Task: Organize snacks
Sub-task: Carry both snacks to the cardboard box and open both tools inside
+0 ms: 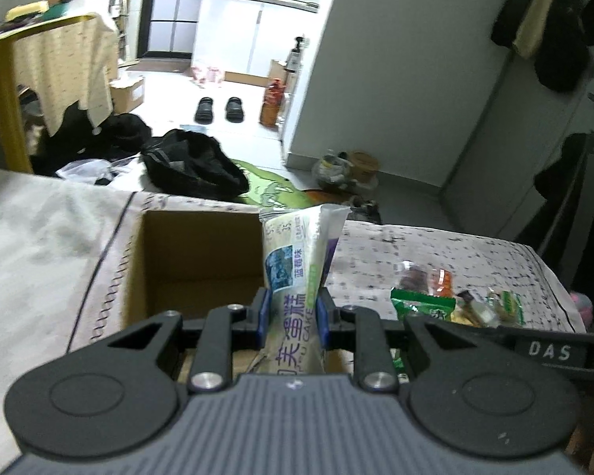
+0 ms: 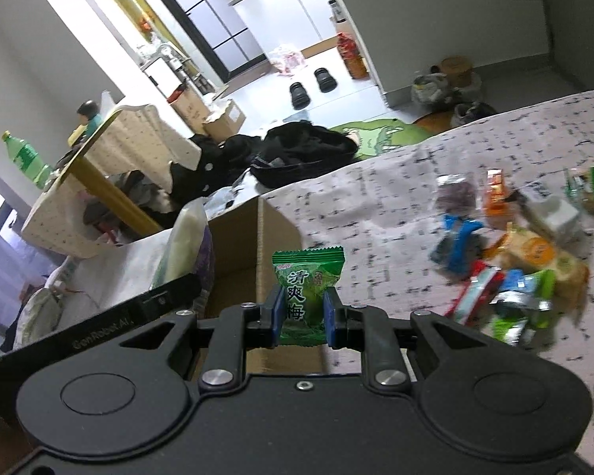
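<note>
My left gripper [image 1: 293, 314] is shut on a long white cake packet [image 1: 297, 253] with blue print, held upright over the open cardboard box [image 1: 194, 253]. My right gripper [image 2: 301, 314] is shut on a small green plum candy packet [image 2: 303, 289], held just right of the box's near corner [image 2: 257, 245]. In the right wrist view the white cake packet [image 2: 186, 237] and the left gripper's black body [image 2: 111, 324] show at the left. A pile of loose snack packets [image 2: 511, 253] lies on the patterned cloth to the right; the same snack packets [image 1: 455, 297] show in the left wrist view.
The box sits on a bed or table covered with a patterned cloth [image 1: 435, 253]. Beyond its far edge lie a black bag [image 1: 194, 166], a green mat, slippers [image 1: 219, 109] and a yellow-legged table [image 1: 8, 99]. A green bottle [image 2: 23, 158] stands at the left.
</note>
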Demonstrator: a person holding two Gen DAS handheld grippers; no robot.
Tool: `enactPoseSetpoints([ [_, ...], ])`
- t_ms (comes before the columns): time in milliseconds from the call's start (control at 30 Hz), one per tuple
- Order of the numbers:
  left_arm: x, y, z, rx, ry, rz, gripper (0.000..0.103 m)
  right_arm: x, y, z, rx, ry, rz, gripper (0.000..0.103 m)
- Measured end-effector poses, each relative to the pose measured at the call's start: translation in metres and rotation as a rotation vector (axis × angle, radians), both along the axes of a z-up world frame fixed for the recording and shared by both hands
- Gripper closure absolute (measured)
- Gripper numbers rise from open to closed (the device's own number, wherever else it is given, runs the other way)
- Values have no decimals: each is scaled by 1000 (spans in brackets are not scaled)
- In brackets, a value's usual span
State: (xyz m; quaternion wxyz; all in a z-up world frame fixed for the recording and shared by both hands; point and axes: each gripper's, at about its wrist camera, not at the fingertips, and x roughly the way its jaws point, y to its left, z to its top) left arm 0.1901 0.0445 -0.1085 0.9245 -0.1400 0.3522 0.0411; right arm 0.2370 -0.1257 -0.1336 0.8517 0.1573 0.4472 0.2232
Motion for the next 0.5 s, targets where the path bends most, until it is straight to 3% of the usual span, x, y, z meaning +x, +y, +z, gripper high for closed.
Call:
enactPoseSetpoints([
  [367, -8, 40, -17, 3, 36, 134, 79, -1, 41, -3, 7, 8, 61, 82],
  [500, -16, 45, -10, 5, -1, 167, 77, 0, 49, -4, 1, 11, 70, 82],
])
